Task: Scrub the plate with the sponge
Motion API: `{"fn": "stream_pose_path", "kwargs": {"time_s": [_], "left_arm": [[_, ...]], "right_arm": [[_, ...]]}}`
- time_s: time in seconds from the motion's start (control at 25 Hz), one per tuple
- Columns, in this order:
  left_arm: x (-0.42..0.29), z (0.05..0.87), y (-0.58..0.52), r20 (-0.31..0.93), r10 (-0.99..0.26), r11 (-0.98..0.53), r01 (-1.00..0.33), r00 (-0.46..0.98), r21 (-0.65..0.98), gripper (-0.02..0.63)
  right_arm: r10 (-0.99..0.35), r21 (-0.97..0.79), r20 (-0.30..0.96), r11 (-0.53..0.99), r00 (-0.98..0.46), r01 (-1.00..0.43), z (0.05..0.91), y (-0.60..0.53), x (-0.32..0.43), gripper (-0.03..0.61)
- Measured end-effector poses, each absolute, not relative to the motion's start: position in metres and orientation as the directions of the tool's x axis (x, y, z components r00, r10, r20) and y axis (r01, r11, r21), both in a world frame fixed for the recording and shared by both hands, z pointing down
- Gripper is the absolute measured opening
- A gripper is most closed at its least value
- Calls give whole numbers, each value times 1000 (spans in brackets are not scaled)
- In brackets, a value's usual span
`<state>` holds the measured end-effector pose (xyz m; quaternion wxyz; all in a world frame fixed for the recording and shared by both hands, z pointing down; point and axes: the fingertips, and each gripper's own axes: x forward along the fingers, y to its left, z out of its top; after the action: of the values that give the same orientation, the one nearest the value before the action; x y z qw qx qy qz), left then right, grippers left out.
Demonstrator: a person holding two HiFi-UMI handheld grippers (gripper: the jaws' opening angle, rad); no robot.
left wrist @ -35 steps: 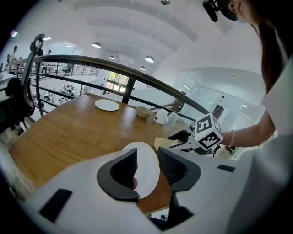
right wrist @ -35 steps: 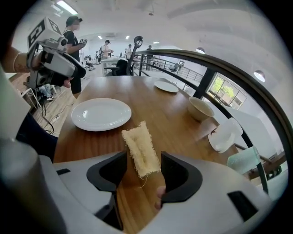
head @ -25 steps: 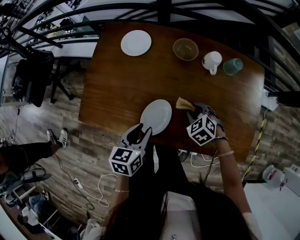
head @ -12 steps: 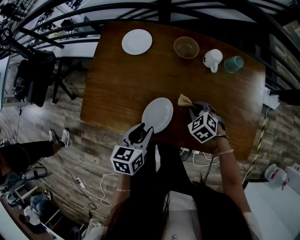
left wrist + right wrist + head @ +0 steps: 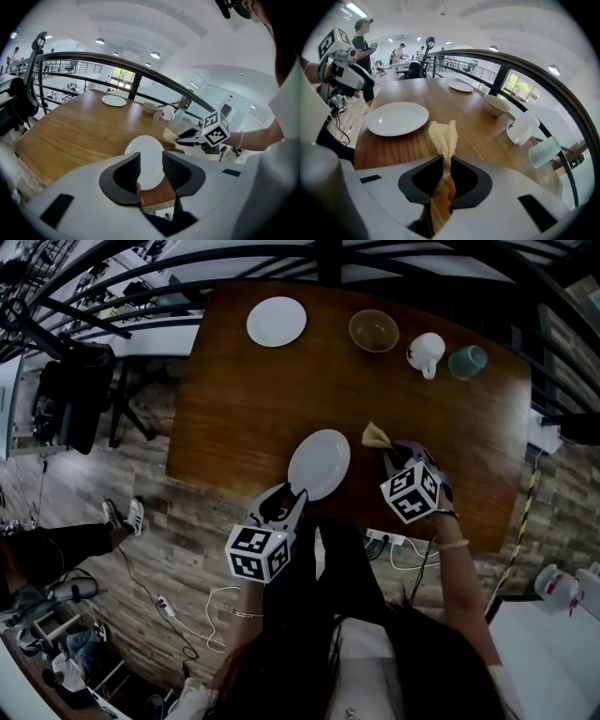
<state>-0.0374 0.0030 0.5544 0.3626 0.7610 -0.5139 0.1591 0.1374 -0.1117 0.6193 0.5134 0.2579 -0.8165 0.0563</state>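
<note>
Head view, near to far. L gripper sits at the near edge of the table, abt 7 o'clock of the plate. Its jaws are spread wide w/ nothing gripped. In the left gripper view the plate lies just past the tips, and contact can't be made out.

R gripper is at abt 3 o'clock of the plate, tilted steeply down. Its jaws have just been closing and now pinch the sponge, a tan, frayed pad. In the right gripper view the sponge is squeezed thin btwn the jaws and fans out above them. It sits at abt 2 o'clock of the plate, near it but apart, not on it.

The plate is white and lies flat by the table's near edge.

Farther back: second plate at 11 o'clock, bowl at 1 o'clock, then white mug w/ teal cup just beside it, far right.
</note>
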Motion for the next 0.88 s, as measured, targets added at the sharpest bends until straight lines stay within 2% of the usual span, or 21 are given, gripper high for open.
{"fn": "stream_pose_path", "kwargs": {"time_s": [0.56,0.88], "left_arm": [[-52,577,12,680,-618,-124,-904,393,410,138],[-60,576,11,685,-589,-147,-890,429,431,138]], "right_arm": [[-417,148,840,791,-347,-593,599,-98,133,72],[-431,146,836,771,-339,-620,591,-87,122,72]]}}
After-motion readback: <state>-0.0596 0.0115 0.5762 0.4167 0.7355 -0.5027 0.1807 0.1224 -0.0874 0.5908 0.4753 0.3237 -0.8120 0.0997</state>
